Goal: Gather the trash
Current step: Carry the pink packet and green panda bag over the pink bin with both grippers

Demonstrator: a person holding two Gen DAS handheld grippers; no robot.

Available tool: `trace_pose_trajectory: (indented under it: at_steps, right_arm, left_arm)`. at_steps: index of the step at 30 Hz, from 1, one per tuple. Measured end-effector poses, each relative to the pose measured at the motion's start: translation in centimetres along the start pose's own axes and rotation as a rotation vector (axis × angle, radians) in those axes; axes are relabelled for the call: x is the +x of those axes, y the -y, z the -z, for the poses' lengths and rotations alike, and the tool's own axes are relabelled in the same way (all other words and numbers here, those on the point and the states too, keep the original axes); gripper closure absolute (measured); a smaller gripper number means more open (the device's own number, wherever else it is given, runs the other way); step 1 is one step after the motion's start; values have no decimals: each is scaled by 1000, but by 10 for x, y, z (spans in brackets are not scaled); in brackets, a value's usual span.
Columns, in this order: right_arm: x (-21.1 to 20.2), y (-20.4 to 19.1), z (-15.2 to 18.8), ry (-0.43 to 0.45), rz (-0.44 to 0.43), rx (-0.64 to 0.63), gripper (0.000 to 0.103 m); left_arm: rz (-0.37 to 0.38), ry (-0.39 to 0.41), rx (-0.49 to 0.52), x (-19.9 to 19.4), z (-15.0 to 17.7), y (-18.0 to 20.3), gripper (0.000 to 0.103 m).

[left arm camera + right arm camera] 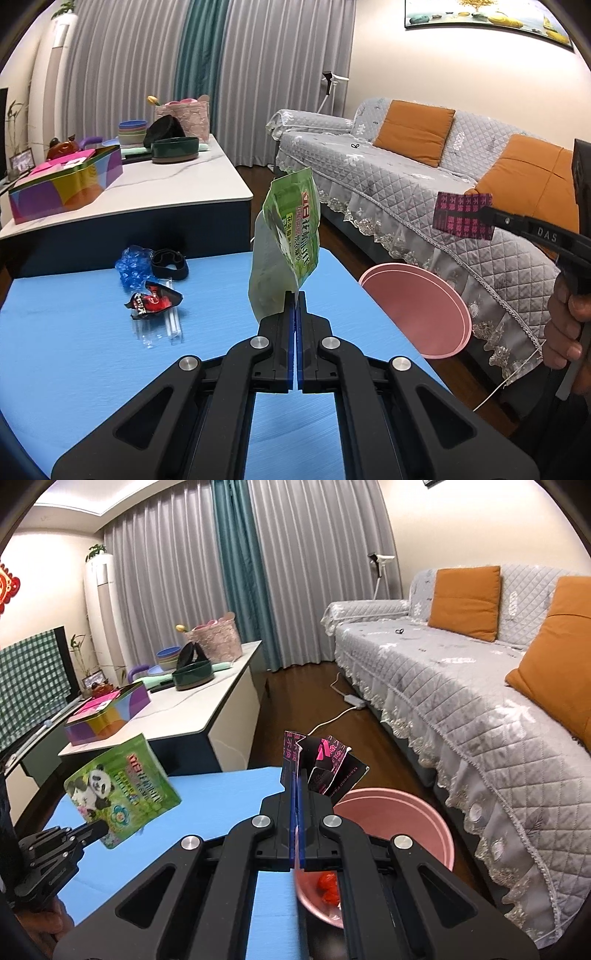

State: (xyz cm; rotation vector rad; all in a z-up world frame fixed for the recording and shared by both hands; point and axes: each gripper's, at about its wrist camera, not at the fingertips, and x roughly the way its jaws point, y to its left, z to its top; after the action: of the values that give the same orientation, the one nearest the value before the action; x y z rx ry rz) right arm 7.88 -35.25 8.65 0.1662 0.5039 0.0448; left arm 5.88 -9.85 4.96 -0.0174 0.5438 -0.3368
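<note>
Surface: blue mat (92, 350) on a low table, white-topped counter (177, 184) beyond, grey quilted sofa (424, 192) at right.
Green pouch (288, 240): panda print, held upright above the mat, lower edge pinched in the left gripper (295, 306), jaws clamped on it.
Pink-and-black wrapper (321, 768): crumpled, raised over the near rim of the pink bin (424, 823), clamped in the right gripper (298, 794).
Bin: off the mat's right edge, on the floor beside the sofa; red scraps (328, 886) inside.
Left on the mat: red-black wrapper (155, 301), clear plastic sleeve (171, 321), blue crinkled plastic (133, 266), black band (170, 264), grouped at far left.
Counter: colourful tin (66, 184), stacked bowls (132, 133), dark green dish (175, 149).
</note>
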Motion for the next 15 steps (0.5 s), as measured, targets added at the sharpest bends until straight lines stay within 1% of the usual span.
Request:
trace_pose_trajectory:
  at_steps: [8, 15]
  right_arm:
    - [1, 9, -3, 15, 30, 14, 102]
    - [-1, 26, -6, 29, 53, 44, 102]
  left_arm:
    - [18, -11, 1, 5, -3, 8, 103]
    - [37, -29, 3, 16, -10, 24, 103]
